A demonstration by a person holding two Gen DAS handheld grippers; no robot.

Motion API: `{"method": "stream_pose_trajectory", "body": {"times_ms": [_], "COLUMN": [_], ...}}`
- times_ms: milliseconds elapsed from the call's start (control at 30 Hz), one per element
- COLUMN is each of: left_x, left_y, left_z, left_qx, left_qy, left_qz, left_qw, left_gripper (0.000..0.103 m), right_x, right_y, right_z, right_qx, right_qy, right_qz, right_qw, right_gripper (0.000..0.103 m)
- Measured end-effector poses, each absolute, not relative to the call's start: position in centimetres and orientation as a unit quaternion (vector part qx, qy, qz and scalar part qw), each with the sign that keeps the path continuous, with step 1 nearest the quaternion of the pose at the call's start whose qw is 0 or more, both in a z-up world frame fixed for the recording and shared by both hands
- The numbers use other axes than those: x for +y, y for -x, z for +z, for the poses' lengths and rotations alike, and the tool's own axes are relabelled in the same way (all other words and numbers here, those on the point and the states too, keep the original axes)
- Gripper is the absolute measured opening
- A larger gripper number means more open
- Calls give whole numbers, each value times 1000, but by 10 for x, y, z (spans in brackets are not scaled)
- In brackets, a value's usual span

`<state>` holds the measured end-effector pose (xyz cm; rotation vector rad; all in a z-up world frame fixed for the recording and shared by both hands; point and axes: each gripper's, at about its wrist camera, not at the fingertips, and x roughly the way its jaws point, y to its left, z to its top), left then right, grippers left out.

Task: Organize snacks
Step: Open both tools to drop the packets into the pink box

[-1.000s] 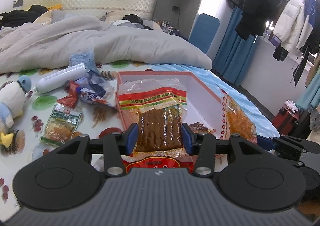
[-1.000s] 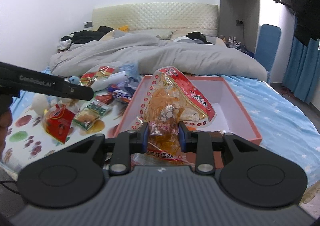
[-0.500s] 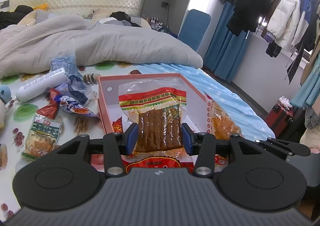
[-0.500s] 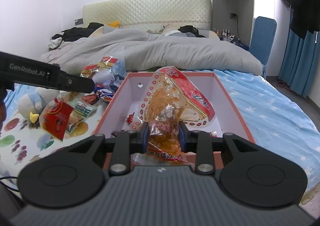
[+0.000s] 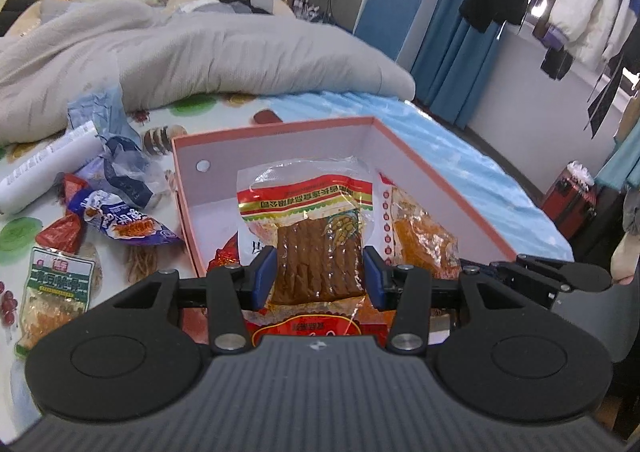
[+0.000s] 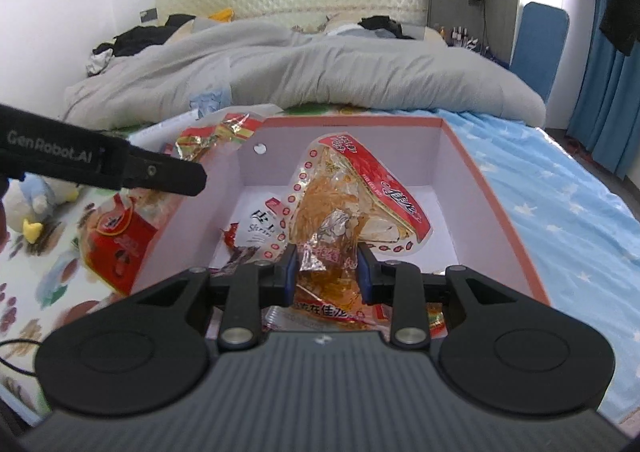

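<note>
A pink-rimmed cardboard box (image 5: 436,172) (image 6: 480,188) lies open on the bed, white inside, with a few small packets on its floor. My left gripper (image 5: 319,279) is shut on a clear packet of brown sticks (image 5: 318,256) with a red and yellow band, held over the box's near left side. My right gripper (image 6: 326,274) is shut on a clear packet of orange shreds (image 6: 340,212) with a red-dotted edge, held over the box's near end. The orange packet (image 5: 420,240) also shows to the right in the left wrist view. The left gripper's body (image 6: 100,164) crosses the right wrist view's left side.
Loose snack packets lie left of the box: a blue wrapper (image 5: 120,220), a green-labelled packet (image 5: 56,292), a red packet (image 6: 116,240). A white tube (image 5: 44,168) and a plush penguin (image 6: 36,200) lie nearby. A grey duvet (image 6: 320,72) is heaped behind. A red suitcase (image 5: 572,200) stands right.
Both grippers carried their packets forward and down, from before the box's near edge to over its inside. The box now looks larger and nearer in both views. Neither grip changed.
</note>
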<state>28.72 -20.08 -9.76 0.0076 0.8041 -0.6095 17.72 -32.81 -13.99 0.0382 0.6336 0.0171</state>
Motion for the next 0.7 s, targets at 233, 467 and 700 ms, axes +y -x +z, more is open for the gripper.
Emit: {"method": "stream_pose_trajectory", "body": {"times_ms": [233,467,700], "left_x": [-206,-201,-193], "left_y": [-306,-309,-284], "left_z": [-118,-115,-93], "left_qx": [402,401,382], "left_qy": [2,0,-2], "left_qz": [-287,-272,-276], "left_qw": [870,875,882], "left_gripper": [52,67,67], "right_x": [-333,-342,-336], "right_y": [-196,-198,-174], "right_z": [-152,-149,-135], "right_qx": [327,332,314], "right_qy": [-32,-47,-48], "right_qz": [13,9,6], "right_qw": [944,942,948], "right_gripper": [37,58,64]}}
